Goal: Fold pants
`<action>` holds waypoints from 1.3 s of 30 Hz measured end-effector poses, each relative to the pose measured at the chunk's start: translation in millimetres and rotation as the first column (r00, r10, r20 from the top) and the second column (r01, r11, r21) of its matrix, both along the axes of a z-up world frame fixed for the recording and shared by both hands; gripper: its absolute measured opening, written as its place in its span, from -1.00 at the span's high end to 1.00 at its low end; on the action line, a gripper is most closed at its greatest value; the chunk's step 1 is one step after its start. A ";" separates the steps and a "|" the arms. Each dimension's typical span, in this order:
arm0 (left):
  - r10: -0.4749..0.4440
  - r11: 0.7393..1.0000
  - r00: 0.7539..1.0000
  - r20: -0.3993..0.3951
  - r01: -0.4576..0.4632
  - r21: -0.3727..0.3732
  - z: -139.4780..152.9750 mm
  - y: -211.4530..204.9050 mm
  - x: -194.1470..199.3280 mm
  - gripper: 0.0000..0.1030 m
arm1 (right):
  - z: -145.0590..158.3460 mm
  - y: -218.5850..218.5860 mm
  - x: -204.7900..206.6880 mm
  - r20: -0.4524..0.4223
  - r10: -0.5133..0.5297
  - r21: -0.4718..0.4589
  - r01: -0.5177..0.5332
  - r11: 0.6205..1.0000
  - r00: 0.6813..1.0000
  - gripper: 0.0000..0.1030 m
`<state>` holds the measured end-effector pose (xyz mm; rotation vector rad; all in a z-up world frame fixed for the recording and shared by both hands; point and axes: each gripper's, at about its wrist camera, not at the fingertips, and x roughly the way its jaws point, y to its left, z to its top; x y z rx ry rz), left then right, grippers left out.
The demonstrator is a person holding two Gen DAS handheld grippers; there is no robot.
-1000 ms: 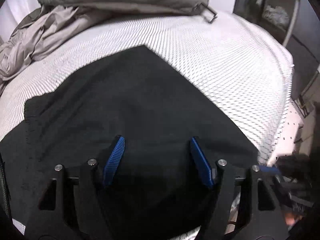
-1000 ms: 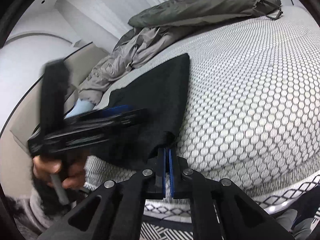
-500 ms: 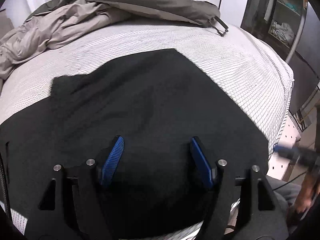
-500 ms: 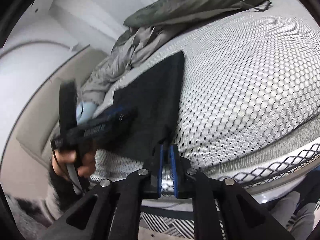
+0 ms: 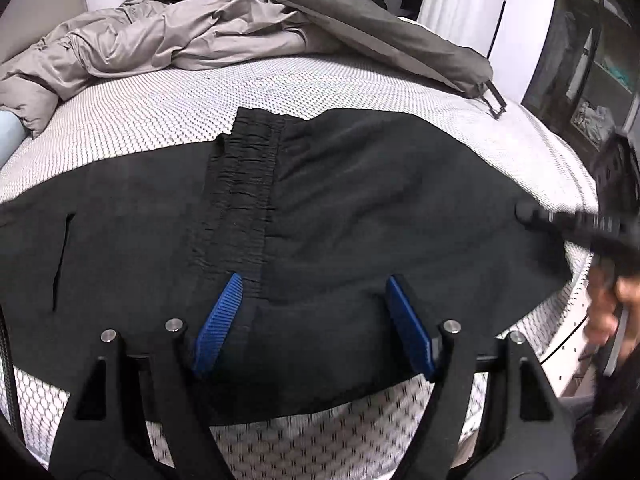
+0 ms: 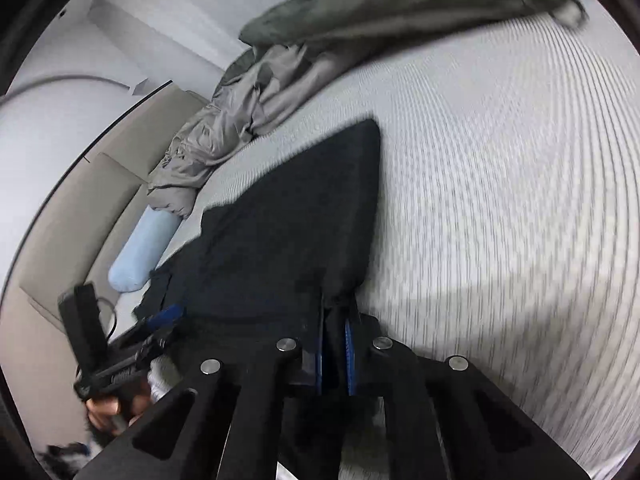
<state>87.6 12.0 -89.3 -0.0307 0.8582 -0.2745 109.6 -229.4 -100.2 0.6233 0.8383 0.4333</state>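
Note:
Black pants point(image 5: 360, 216) lie spread across the white patterned bed point(image 5: 160, 120), folded over so the elastic waistband point(image 5: 240, 196) runs down the middle. My left gripper point(image 5: 314, 304) is open, its blue pads just above the near part of the pants. My right gripper point(image 6: 335, 320) is shut on the pants' right edge point(image 6: 304, 232). It also shows in the left wrist view point(image 5: 560, 220) at the cloth's right end.
A rumpled grey duvet point(image 5: 180, 36) and a dark olive cover point(image 5: 380, 20) lie along the far side of the bed. A light blue bolster point(image 6: 144, 252) lies by the beige headboard point(image 6: 72, 216). A shelf unit point(image 5: 592, 80) stands beyond the bed's right edge.
The left gripper has pulled back and tilted, so more of the pants and the waistband now show. The right gripper still holds the cloth edge and has swung, blurring its view.

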 end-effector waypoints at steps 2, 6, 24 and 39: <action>0.007 0.999 1.000 -0.005 -0.007 0.037 -0.7 -7.0 2.7 -0.40 | 3.6 -8.1 19.5 -0.014 0.009 -0.028 -0.009 1.000 1.000 0.82; 0.013 0.998 0.999 0.043 -0.016 0.068 8.0 -17.8 0.0 -0.40 | 0.1 -11.7 17.1 -0.063 -0.009 -0.148 0.000 0.989 0.998 0.56; -0.114 0.975 0.990 0.080 0.096 0.198 -10.5 -64.4 13.5 0.29 | -1.4 98.1 -14.8 0.097 0.289 -0.454 -0.216 0.864 0.952 0.19; -0.124 0.987 0.990 0.060 0.117 0.107 12.6 -58.7 32.6 0.26 | 27.8 72.5 -19.9 0.176 0.113 -0.373 -0.040 0.927 0.978 0.18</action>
